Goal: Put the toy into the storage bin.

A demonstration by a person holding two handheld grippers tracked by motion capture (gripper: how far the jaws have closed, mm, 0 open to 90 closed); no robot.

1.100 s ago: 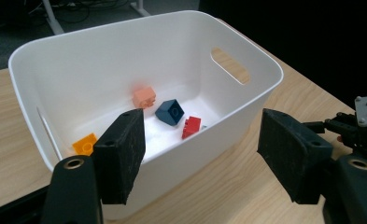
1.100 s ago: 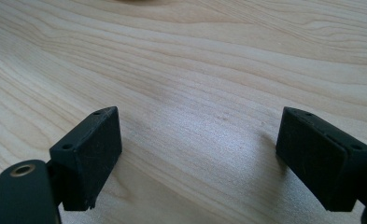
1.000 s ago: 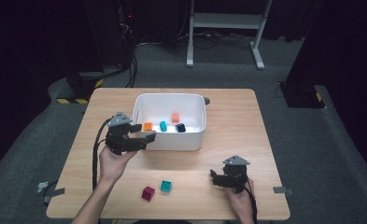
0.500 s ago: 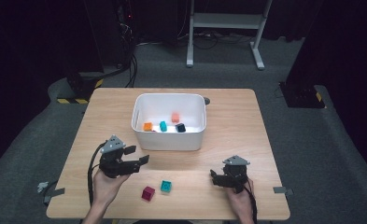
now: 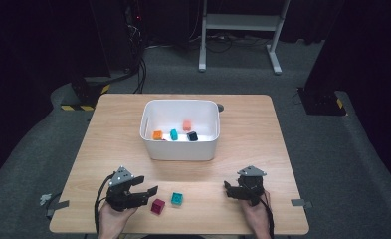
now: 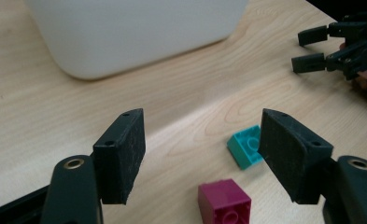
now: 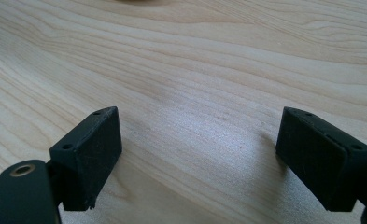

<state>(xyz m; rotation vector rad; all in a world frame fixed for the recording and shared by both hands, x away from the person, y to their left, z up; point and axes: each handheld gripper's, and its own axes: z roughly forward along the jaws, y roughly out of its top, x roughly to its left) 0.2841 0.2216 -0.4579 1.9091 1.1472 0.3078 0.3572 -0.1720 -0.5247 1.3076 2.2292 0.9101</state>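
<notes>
lowered, left gripper (image 5: 150, 191) nears light wooden table (image 5: 262, 129) over grey carpet (image 5: 362, 149).

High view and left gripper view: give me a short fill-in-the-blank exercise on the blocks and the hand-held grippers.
1. The white bin holds ____ blocks.
2. The block nearest the left hand-held gripper is ____ in colour.
3. Beside the magenta block on the table lies a ____ block.
4. The jaws of the left hand-held gripper are ____, with nothing between them.

Missing words: four; magenta; teal; open
</notes>
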